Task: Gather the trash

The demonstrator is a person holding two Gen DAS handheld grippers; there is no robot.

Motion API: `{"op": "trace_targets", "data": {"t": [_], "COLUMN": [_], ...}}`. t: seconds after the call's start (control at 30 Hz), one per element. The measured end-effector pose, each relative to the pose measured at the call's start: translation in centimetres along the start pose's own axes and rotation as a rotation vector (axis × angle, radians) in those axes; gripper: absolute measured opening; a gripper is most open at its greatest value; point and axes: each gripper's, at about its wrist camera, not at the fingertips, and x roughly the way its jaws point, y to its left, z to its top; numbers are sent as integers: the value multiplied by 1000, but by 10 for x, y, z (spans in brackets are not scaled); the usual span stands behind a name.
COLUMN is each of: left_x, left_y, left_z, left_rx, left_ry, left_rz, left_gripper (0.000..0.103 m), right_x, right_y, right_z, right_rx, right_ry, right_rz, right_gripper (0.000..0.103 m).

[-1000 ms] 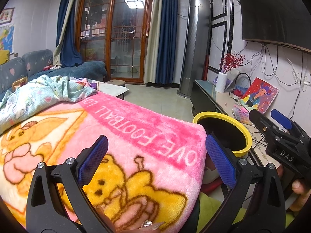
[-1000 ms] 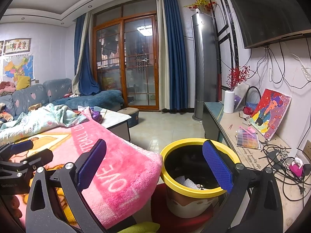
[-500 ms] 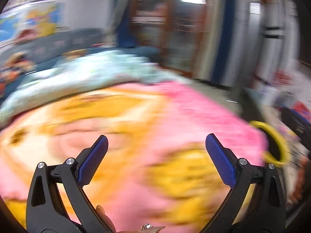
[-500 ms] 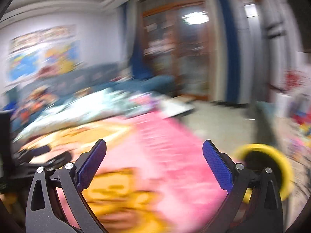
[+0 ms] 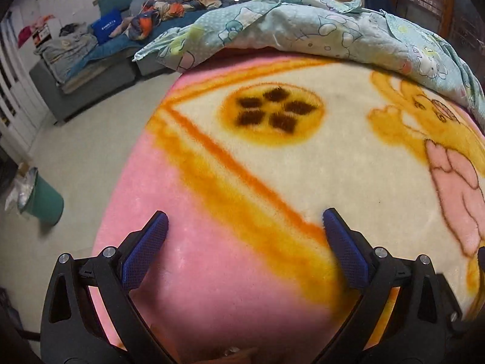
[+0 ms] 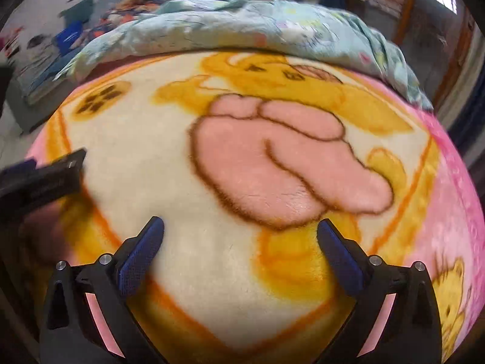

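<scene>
My left gripper (image 5: 244, 230) is open and holds nothing; it hangs low over the pink and cream fleece blanket (image 5: 272, 157), near its left corner. My right gripper (image 6: 239, 236) is open too, empty, above the pink heart printed on that blanket (image 6: 151, 139). The left gripper's body (image 6: 39, 179) shows as a dark shape at the left edge of the right wrist view. No loose piece of trash is visible on the blanket in either view. The yellow-rimmed bin is out of view.
A crumpled light-blue quilt (image 5: 318, 27) lies along the blanket's far side. A green bin (image 5: 42, 200) with a plastic liner stands on the floor at left. A grey sofa (image 5: 100, 51) piled with clothes runs along the back wall.
Both grippers swung left and tilted down, from the yellow-rimmed bin and TV wall to the blanket top. Both stay open and empty.
</scene>
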Motion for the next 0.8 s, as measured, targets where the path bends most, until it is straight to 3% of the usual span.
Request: {"op": "trace_targets", "data": {"t": [0.13, 0.8], "left_x": [1, 1], "left_y": [7, 6], "left_z": [-3, -2], "left_rx": [-27, -23], "left_ry": [9, 10], "left_rz": [-40, -35], "left_gripper": [93, 93], "right_x": [3, 0], "right_y": [-1, -6], "right_z": [3, -1], "right_rx": [25, 24], "right_ry": [6, 4], "right_rz": [27, 26], "right_gripper": [98, 98]}}
